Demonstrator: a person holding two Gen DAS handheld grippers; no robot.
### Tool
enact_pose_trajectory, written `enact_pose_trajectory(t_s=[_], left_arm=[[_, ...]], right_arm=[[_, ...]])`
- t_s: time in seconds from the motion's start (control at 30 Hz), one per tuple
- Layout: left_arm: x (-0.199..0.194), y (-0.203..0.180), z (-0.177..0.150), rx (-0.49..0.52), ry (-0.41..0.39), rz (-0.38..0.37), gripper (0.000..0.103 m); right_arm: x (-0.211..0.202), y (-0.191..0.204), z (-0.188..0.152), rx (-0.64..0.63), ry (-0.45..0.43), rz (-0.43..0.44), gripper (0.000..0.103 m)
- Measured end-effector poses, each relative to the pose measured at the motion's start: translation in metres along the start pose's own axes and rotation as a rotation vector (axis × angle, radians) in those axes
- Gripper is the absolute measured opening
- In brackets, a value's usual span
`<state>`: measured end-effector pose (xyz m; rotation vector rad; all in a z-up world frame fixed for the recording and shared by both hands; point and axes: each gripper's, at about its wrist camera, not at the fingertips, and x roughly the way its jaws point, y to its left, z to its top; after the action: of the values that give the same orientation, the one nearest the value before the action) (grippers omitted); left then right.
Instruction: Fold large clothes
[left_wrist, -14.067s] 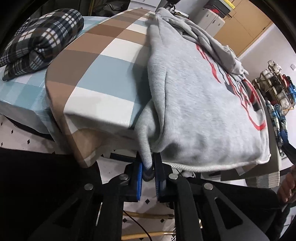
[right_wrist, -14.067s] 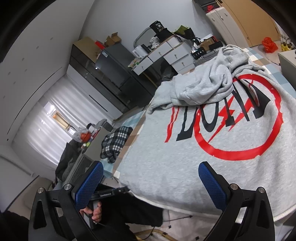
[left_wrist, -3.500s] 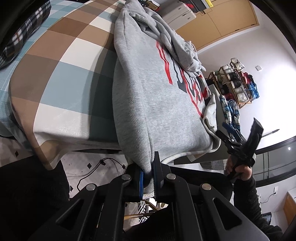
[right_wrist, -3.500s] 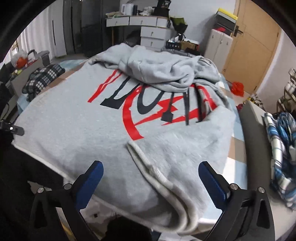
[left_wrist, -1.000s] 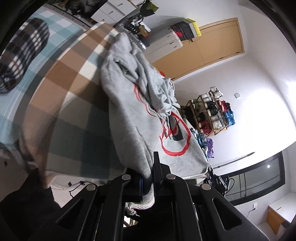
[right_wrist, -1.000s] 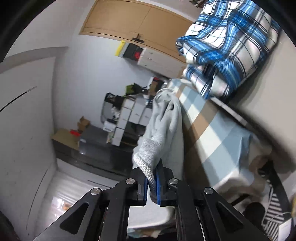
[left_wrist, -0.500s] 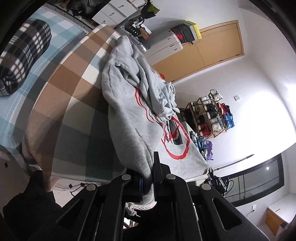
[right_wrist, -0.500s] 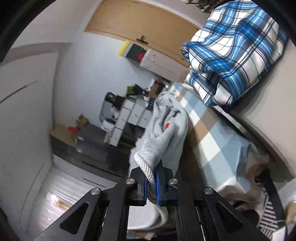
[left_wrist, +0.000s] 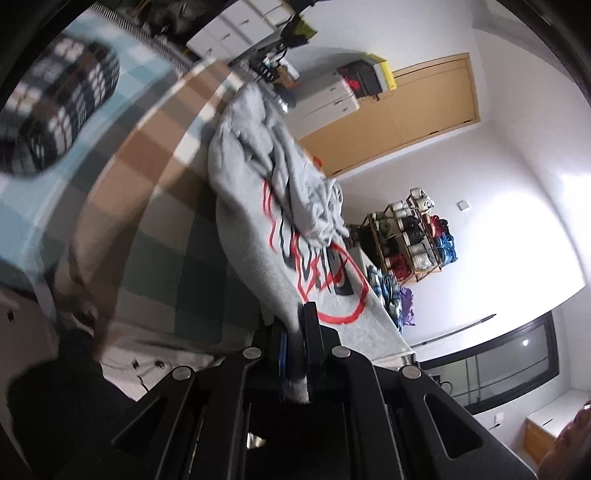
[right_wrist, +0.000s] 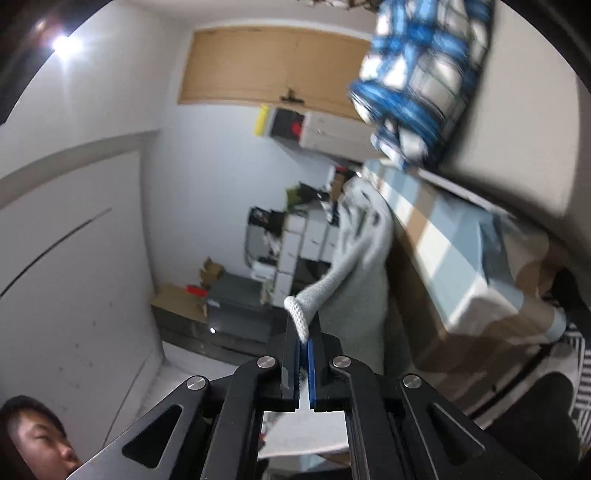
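- While your left gripper (left_wrist: 294, 350) pinches one hem corner of the grey sweatshirt (left_wrist: 258, 229) on the checked bed (left_wrist: 162, 229) and your right gripper (right_wrist: 303, 339) pinches the ribbed corner, a hard pull could tear the thin hem free.
- Uneven lifting could skew the fold.
- That bunched upper part could drag and crumple underneath.

Checked bed (left_wrist: 155, 229), grey sweatshirt (left_wrist: 258, 236) spread across it, dark plaid bundle (left_wrist: 59, 110) near its edge
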<state>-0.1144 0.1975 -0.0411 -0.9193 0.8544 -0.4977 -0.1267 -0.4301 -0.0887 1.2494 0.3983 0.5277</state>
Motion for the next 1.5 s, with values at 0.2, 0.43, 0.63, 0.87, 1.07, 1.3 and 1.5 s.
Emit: enact_pose_trajectory(t_s=[0.2,0.43,0.63,0.87,1.07,1.3,1.5], left_arm=[[0.037,0.005,0.033,0.007,0.046,0.017,0.002],[0.079,-0.007,0.062,0.025,0.112,0.014,0.002],[0.086,-0.019,0.106,0.075,0.101,0.066,0.003],[0.112,-0.028,0.184,0.1,0.053,0.15,0.003],[0.145,-0.021,0.244,0.106,0.019,0.198,0.003],[0.166,-0.034,0.295,0.124,-0.033,0.222,0.003],[0.169,-0.025,0.34,0.061,-0.102,0.287,0.003]], right_arm=[[0.061,-0.016,0.028,-0.015,0.112,-0.131,0.003],[0.121,0.003,0.059,-0.06,0.154,-0.134,0.003],[0.165,0.043,0.095,-0.147,0.15,-0.128,0.003],[0.265,0.079,0.151,-0.231,0.169,-0.193,0.003],[0.359,0.094,0.191,-0.294,0.159,-0.182,0.003],[0.431,0.06,0.229,-0.269,0.144,-0.305,0.003],[0.469,0.047,0.26,-0.314,0.117,-0.467,0.003]])
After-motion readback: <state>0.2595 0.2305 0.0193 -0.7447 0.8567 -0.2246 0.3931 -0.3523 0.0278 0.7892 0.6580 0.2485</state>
